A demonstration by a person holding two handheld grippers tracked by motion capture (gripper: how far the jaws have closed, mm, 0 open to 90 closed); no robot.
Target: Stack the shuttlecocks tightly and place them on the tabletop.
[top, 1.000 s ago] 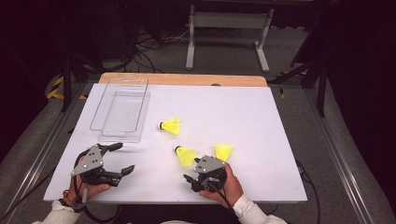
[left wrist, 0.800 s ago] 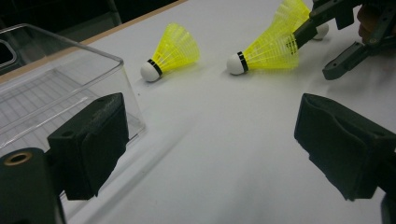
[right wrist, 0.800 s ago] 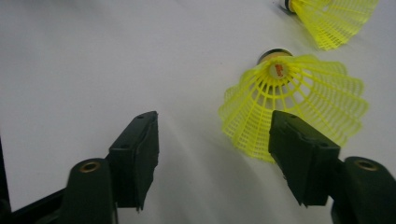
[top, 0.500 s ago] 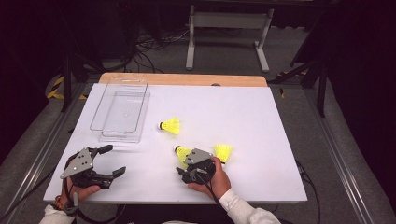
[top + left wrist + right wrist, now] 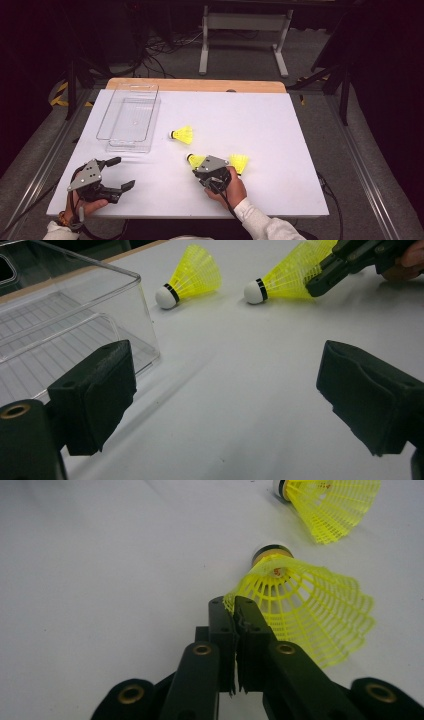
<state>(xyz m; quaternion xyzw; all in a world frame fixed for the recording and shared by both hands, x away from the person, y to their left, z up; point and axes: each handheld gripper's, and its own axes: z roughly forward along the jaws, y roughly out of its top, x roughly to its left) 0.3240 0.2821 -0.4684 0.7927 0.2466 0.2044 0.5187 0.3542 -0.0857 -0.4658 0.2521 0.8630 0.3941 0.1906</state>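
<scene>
High view hides much of the right gripper (image 5: 202,167): its grey plate and the hand (image 5: 231,189) cover the jaws, so the grip cannot be read there, and the nearest shuttlecock (image 5: 196,160) shows just a yellow sliver and its cork tip beyond the plate. Right gripper view settles it: the two black jaws have just been closing and now pinch the edge of that shuttlecock's yellow mesh skirt between them, the cork end pointing away from the gripper. A second shuttlecock (image 5: 330,505), cut off by the frame's top edge, lies farther out. From above, a third shuttlecock (image 5: 239,162) lies just beside the right gripper on its outer side, partly behind the hand.

Everything rests on a white table top (image 5: 280,140) with a wooden strip along its far edge; around it are grey floor, cables, a metal stand and a dark room where little can be made out.

Left gripper (image 5: 117,172) hovers near the front edge with jaws spread wide and nothing between them. Its own view shows the clear plastic bin (image 5: 75,325) close to one jaw, its ribbed floor visible through the wall, and ahead two shuttlecocks, one pinched at the skirt by the other gripper's jaws.
</scene>
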